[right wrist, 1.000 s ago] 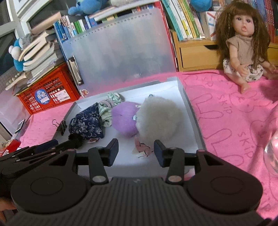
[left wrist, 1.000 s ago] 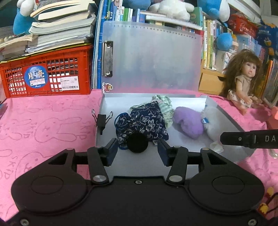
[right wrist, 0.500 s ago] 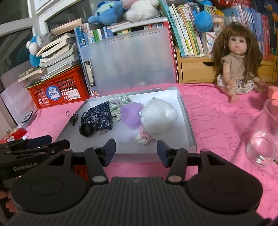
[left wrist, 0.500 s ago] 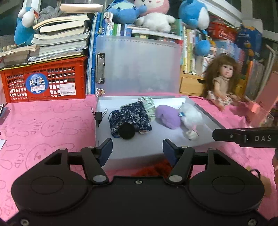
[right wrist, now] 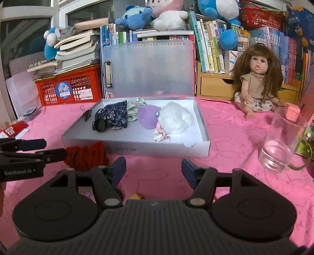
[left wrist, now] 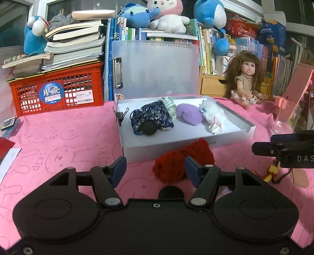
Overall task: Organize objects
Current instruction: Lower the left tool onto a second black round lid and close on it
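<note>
Centre frame, shallow grey cardboard tray [right wrist: 135,150] lies long axis left-right, dark floral fabric pouch [right wrist: 114,115] inside, mouth toward lower left. Left gripper [left wrist: 155,169] spread, right gripper [right wrist: 154,169] jaws just widened, both empty.

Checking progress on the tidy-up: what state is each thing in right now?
Grey box: lid up, holds soft items.
Red knitted piece: outside the box, on the pink cloth.
Glass cup: upright, empty.
Doll: sitting upright.
Left gripper: open, just widened, holding nothing.
Right gripper: open, just widened, empty.

Home playroom, plush toys [left wrist: 166,17], bookshelves [right wrist: 212,51]
</note>
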`<state>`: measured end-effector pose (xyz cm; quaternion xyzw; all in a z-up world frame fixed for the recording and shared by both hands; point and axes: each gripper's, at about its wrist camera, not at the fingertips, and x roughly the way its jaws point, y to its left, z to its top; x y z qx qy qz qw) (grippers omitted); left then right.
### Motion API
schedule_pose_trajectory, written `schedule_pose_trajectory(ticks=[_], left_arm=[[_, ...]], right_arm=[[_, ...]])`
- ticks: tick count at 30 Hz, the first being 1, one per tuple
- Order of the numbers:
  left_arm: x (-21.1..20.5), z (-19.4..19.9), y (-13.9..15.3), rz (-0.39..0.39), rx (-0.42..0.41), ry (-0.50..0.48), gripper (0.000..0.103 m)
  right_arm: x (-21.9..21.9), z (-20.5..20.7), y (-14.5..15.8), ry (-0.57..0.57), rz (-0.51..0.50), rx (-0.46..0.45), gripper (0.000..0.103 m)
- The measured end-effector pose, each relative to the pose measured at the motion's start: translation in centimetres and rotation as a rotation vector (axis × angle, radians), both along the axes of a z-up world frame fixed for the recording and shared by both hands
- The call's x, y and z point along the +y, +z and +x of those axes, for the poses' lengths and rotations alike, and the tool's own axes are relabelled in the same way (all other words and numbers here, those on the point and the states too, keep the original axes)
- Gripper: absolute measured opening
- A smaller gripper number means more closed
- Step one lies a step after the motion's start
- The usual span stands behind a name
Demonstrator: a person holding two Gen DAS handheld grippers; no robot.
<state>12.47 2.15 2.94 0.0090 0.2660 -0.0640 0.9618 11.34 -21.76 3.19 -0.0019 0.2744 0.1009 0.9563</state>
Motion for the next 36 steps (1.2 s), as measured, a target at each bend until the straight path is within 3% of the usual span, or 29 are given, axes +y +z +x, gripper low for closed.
schedule_pose_trajectory(ticks=[18, 36], left_arm=[[0.7, -1.9, -2.2, -0.015, 0.055, 0.02, 0.064], [0.0, -2.3, -3.4, 0.002, 0.072, 0.017, 0.064]], right_arm=[[-0.7, -3.1, -2.6, -0.066, -0.028, -0.01, 0.089], [-1.5, -3.4, -4.5, -0.108, -0.003, 0.019, 0.091]])
